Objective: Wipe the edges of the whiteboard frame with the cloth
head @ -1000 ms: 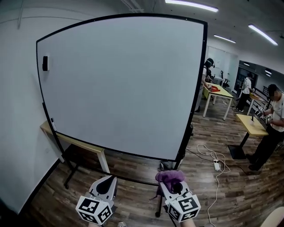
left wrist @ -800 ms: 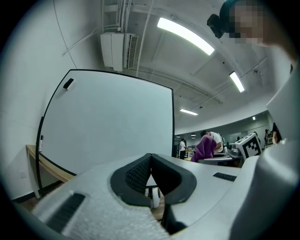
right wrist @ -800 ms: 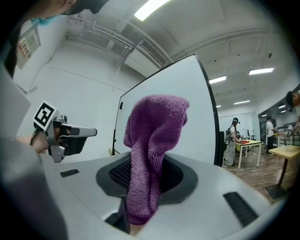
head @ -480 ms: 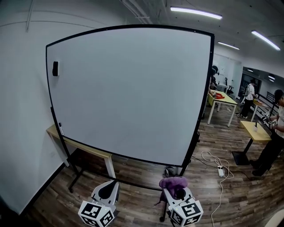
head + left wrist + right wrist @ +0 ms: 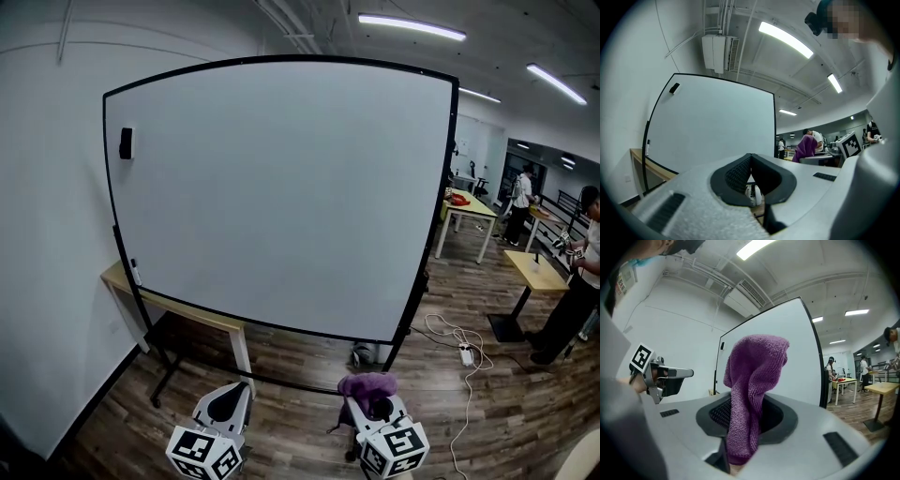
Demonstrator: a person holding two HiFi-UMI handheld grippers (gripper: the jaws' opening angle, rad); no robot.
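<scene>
A large whiteboard [image 5: 281, 187] with a thin black frame [image 5: 435, 216] stands on a black stand ahead of me. A purple cloth [image 5: 366, 384] is pinched in my right gripper [image 5: 370, 398], low and right of centre in the head view, below the board's lower right corner. In the right gripper view the cloth [image 5: 752, 394] hangs out between the jaws. My left gripper [image 5: 225, 398] is held low beside it, jaws together with nothing in them [image 5: 750, 176]. Both grippers are well short of the board.
A wooden table [image 5: 178, 314] stands behind the board at the left. A small black eraser [image 5: 126, 142] sits on the board's upper left. A white cable and power strip [image 5: 459, 354] lie on the floor at right. People work at tables [image 5: 469, 208] further right.
The view has shifted: the whiteboard now sits further right and a little lower in the head view. Both grippers stay low in the same places, cloth still held.
</scene>
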